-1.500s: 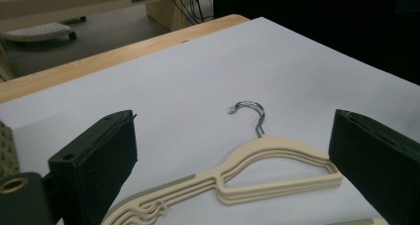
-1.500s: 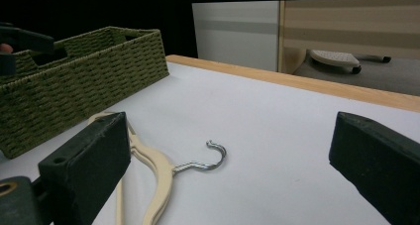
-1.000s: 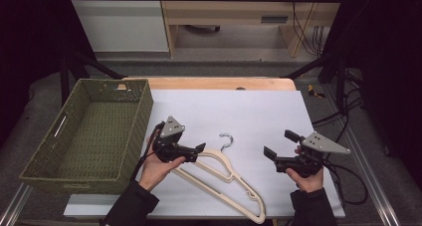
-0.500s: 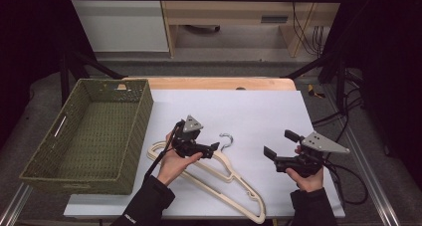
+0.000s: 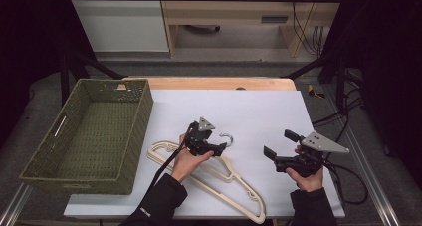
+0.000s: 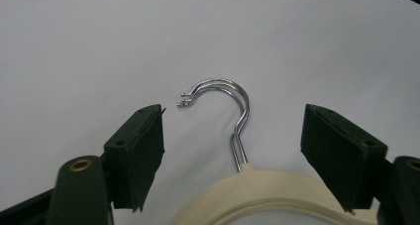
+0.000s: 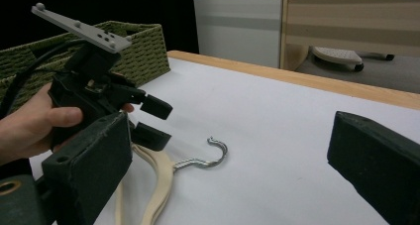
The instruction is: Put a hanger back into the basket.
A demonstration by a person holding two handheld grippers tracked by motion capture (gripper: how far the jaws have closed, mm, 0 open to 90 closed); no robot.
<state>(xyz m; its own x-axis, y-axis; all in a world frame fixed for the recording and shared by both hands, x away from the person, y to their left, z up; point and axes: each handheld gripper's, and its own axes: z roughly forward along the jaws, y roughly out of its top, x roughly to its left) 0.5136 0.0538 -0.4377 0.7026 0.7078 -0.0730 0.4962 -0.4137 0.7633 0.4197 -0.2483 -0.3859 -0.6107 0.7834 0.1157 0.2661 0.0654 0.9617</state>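
Closing in on the hangers (image 5: 209, 178) lying just right of the basket (image 5: 87, 136), the left gripper (image 6: 233, 155) straddles their neck, jaws narrowing, not yet pinching; next, clamp squarely; right gripper (image 5: 273, 156) gapes wide, empty.

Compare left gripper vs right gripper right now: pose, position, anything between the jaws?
The left gripper sits low over the cream hangers, its jaws, which have just been closing, either side of the neck below the metal hooks but not touching; the right gripper is off to the side over bare white table, nothing between its jaws. The left points toward the hooks, the right toward the left gripper. Both are open and hand-held.
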